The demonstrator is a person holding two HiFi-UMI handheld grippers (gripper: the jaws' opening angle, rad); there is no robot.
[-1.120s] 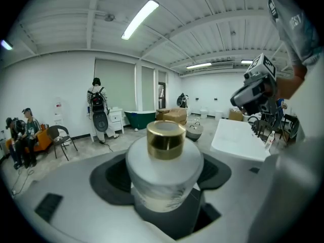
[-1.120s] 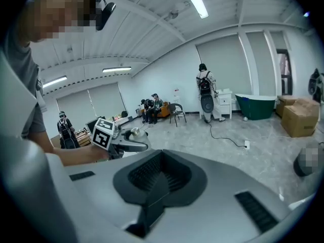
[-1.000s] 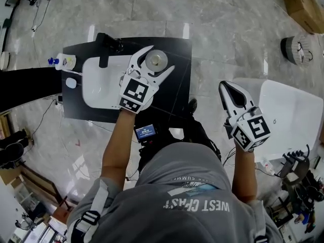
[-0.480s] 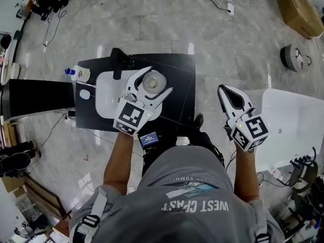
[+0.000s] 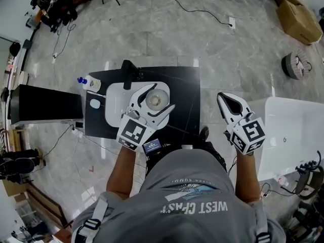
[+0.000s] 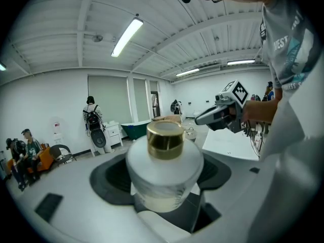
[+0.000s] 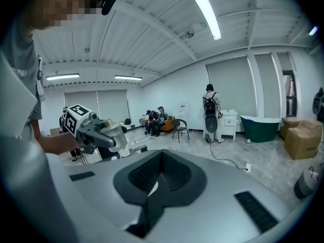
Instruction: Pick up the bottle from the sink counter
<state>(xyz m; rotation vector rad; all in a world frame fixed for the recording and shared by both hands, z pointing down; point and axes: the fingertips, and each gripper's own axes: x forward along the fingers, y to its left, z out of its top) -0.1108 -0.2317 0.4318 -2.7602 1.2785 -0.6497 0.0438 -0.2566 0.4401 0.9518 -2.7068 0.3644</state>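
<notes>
A frosted white bottle [image 6: 164, 178] with a gold cap [image 6: 165, 138] sits between the jaws of my left gripper [image 5: 163, 96], which is shut on its body. In the head view the bottle [image 5: 156, 99] is held over the right end of the white sink basin [image 5: 115, 105] set in the black counter [image 5: 185, 97]. My right gripper [image 5: 227, 98] hangs to the right of the counter with its jaws shut and nothing in them; its own view shows them closed [image 7: 156, 186].
A black faucet [image 5: 127, 73] stands at the sink's far side. A soap bottle with a blue top [image 5: 89, 82] stands at the counter's far left corner. A black box [image 5: 45, 104] lies left of it, a white tub [image 5: 291, 130] to the right.
The left gripper stays shut on the bottle and has drawn slightly nearer my body as the view shifted. The right gripper has barely moved.
</notes>
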